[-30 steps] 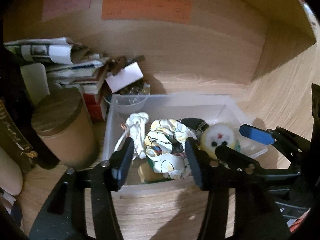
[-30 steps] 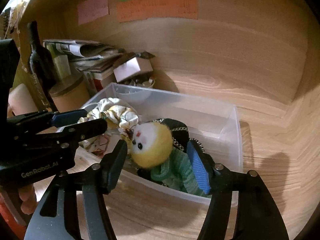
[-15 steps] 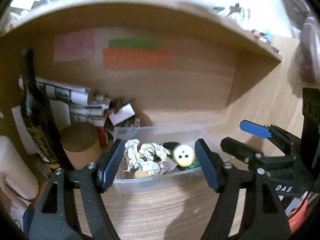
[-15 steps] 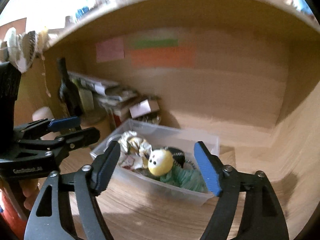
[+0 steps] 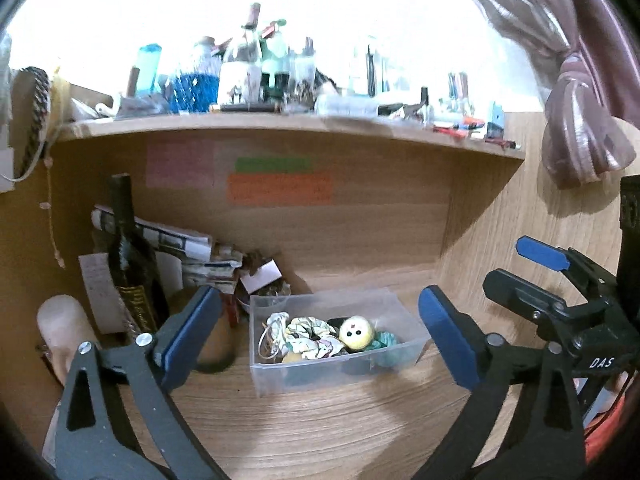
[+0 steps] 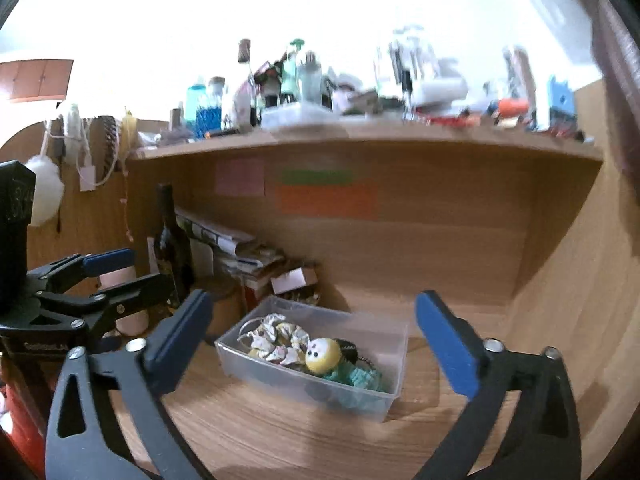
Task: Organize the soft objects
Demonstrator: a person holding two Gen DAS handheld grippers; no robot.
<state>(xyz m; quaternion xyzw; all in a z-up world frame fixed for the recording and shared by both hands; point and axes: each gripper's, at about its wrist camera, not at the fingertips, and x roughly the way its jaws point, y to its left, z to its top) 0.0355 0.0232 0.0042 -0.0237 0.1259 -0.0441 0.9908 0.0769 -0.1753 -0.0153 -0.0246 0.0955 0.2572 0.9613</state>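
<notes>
A clear plastic bin (image 5: 404, 322) (image 6: 394, 368) sits on the wooden shelf floor. It holds a white and yellow patterned scrunchie (image 5: 310, 338) (image 6: 276, 338), a yellow ball-headed doll with a green knitted body (image 5: 357, 328) (image 6: 323, 355) and dark fabric. My left gripper (image 5: 318, 336) is open and empty, well back from the bin. My right gripper (image 6: 312, 340) is also open and empty, back from the bin. Each gripper shows in the other's view, the right one (image 5: 520, 268) and the left one (image 6: 120, 270).
A dark wine bottle (image 5: 130, 276), a brown round canister (image 5: 218, 336), stacked papers (image 5: 176, 242) and a small white box (image 5: 260, 278) crowd the left of the shelf. A cluttered upper shelf (image 5: 280, 120) runs above. A pink curtain (image 5: 580, 120) hangs at right.
Both grippers have pulled back and up from the bin, and their jaws have spread wider. The upper shelf has come into view. The bin's contents have stayed put.
</notes>
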